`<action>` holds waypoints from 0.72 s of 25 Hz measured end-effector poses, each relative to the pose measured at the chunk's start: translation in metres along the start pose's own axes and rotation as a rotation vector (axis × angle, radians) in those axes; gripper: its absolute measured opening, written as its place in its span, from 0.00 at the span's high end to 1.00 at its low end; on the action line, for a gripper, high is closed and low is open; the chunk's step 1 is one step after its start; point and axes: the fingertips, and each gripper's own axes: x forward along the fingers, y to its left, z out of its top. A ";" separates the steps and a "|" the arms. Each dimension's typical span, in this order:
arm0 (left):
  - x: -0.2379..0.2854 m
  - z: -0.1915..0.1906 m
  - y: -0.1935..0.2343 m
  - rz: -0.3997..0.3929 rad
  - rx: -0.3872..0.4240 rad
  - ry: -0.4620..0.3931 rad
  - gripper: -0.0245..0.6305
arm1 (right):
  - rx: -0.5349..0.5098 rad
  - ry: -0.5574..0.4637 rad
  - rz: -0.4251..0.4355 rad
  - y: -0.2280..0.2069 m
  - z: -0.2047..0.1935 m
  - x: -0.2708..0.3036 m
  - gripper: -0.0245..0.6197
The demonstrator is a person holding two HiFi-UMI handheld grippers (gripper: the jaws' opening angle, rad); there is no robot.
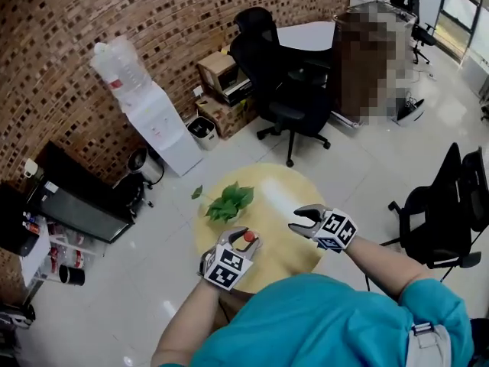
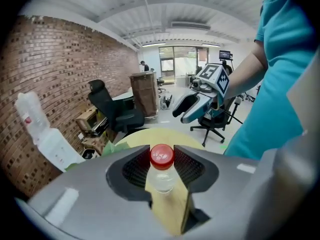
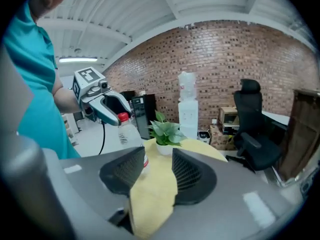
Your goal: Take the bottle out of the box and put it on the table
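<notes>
Left gripper (image 1: 243,239): jaws clenched on the bottle (image 2: 162,171), just under its red cap.
Bottle: clear, roughly upright, over the near edge of the round yellow tabletop (image 1: 283,197); base hidden, so contact with the top can't be told.
Right gripper (image 1: 296,220): jaws released, nothing between them; beside the bottle, apart from it.
Plant (image 1: 229,202): on the tabletop, beyond the bottle.
</notes>
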 end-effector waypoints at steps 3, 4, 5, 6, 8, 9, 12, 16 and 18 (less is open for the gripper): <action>0.025 0.002 -0.004 -0.043 0.042 -0.004 0.74 | 0.060 -0.008 -0.074 -0.011 -0.021 -0.011 0.69; 0.031 0.003 -0.006 -0.048 0.051 -0.003 0.74 | 0.066 -0.005 -0.089 -0.012 -0.027 -0.018 0.69; 0.038 0.006 -0.008 -0.049 0.056 -0.001 0.74 | 0.068 -0.003 -0.099 -0.013 -0.033 -0.026 0.69; 0.045 0.009 -0.008 -0.046 0.057 0.000 0.74 | 0.068 -0.002 -0.104 -0.015 -0.037 -0.034 0.69; 0.061 0.018 -0.003 -0.028 0.046 0.004 0.74 | 0.069 -0.001 -0.100 -0.022 -0.042 -0.047 0.69; 0.069 0.022 0.001 -0.015 0.037 0.005 0.74 | 0.070 -0.001 -0.095 -0.027 -0.043 -0.052 0.69; 0.098 0.027 0.010 0.022 0.023 0.010 0.74 | 0.067 0.001 -0.082 -0.039 -0.048 -0.061 0.69; 0.140 0.028 0.020 0.045 0.015 0.020 0.74 | 0.068 0.010 -0.073 -0.057 -0.063 -0.065 0.69; 0.157 0.028 0.025 0.050 0.001 0.026 0.74 | 0.064 0.029 -0.063 -0.062 -0.069 -0.065 0.69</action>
